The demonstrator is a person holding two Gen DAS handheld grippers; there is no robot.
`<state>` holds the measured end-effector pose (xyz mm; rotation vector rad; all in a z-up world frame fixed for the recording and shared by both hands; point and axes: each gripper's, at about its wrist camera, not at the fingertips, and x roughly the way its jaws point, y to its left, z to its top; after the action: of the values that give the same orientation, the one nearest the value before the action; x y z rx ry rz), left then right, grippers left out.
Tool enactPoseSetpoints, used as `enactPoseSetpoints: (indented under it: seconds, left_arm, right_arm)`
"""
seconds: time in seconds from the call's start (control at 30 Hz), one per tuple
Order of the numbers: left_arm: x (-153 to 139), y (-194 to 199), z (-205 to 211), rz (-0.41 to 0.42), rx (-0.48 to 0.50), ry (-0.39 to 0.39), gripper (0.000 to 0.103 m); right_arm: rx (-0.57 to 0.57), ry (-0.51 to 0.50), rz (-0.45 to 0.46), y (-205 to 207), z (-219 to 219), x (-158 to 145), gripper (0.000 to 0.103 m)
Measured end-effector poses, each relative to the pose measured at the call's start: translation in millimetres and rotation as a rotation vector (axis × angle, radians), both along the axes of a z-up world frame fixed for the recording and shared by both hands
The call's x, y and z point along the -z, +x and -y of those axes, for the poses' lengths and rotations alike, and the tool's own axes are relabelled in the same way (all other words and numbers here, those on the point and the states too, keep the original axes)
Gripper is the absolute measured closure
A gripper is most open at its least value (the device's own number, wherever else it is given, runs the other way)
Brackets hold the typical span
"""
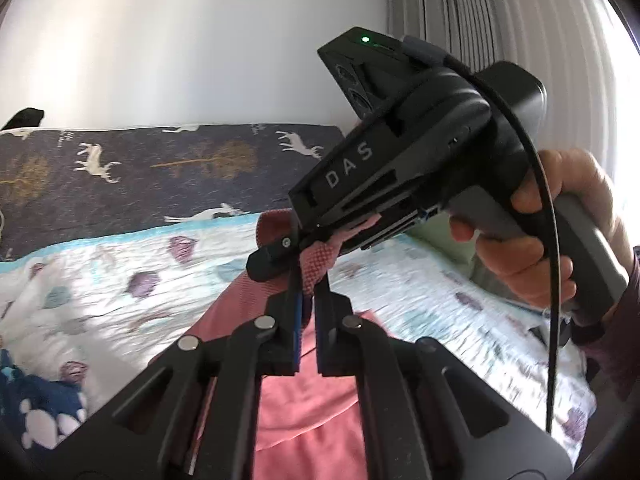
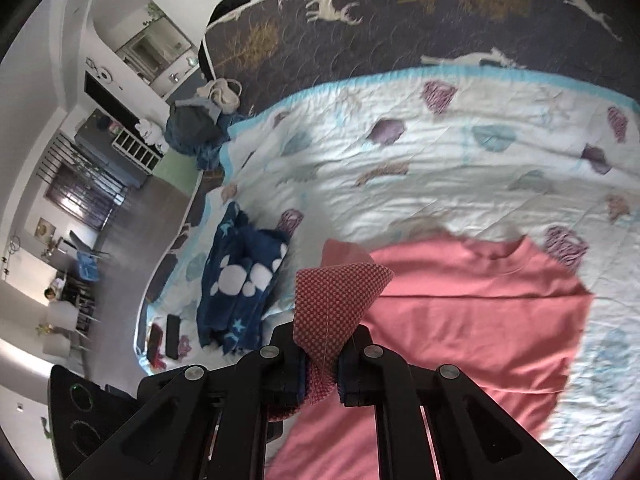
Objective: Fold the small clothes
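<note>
I have the pink shirt (image 2: 460, 300) by its edge — my left gripper (image 1: 307, 300) and right gripper (image 2: 320, 360) both clenched on it, close together, the rest spread on the bed (image 2: 400, 160). Mid-fold, I judge; next I carry the edge across and lay it flat.

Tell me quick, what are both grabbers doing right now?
Left gripper: closed, pinching the pink shirt.
Right gripper: closed, pinching the same pink shirt.

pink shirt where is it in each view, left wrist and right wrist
Left wrist: pink shirt at bottom centre, running up between the hand-held gripper's fingers.
Right wrist: it spreads over the lower right, its checked corner at centre.
Shared landmark: the dark deer blanket, across the middle in the left view, along the top in the right.
</note>
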<state>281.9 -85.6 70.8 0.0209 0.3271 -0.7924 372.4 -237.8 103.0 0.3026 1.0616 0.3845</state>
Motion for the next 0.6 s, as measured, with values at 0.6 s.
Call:
enactPoseSetpoints:
  seconds: [0.6]
  left_arm:
    - [117,24,153,-0.282,-0.017,-0.009,0.099]
  right_arm:
    - [0.184,-0.057,-0.213,14,154,128,0.093]
